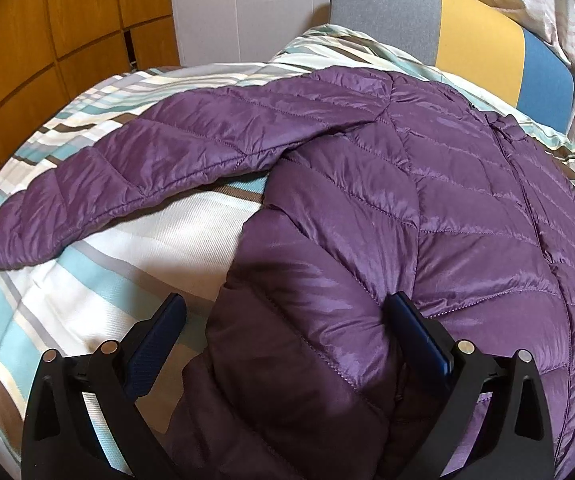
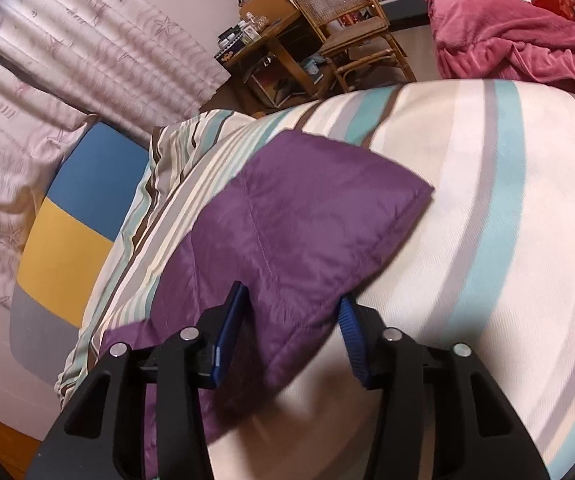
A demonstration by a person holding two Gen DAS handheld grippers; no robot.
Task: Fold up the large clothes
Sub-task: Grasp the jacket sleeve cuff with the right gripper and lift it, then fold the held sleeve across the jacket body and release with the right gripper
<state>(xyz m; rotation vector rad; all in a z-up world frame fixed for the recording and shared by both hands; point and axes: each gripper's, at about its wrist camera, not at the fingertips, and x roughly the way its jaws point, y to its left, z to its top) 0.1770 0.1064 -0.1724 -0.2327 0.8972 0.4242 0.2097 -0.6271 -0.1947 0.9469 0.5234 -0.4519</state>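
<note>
The bed (image 1: 99, 264), under a striped cover of cream, teal, grey and brown twill, bore the whole work and gave a soft, yielding base; you did well to press each fold down on it, since it would not hold a crease by itself. Behind it stood a headboard (image 1: 483, 36) in grey, yellow and blue fabric panels.

The jacket (image 1: 427, 184), purple, quilted in slanting channels and slick with a nylon sheen, lay spread across the bed, front up, its closure running down the right side. One sleeve (image 1: 135, 172) stretched out flat to the left; the other sleeve (image 2: 299, 204) lay across the stripes in the right wrist view, ending in a squared cuff with a stitched edge.

Your left gripper (image 1: 287, 332) stood with jaws wide apart, straddling the puffed side edge of the body, nothing yet pinched. Your right gripper (image 2: 291, 328) also had its jaws apart, one blue ribbed pad on each side of the sleeve; whether they pressed the fabric could not be told.

Judged as the grasping step before folding inward: you needed to take a deep bite through both layers, because the shell is slippery and the fill springs back. Lifting low and carrying both sides evenly would have kept trapped air from ballooning the panel.
</note>
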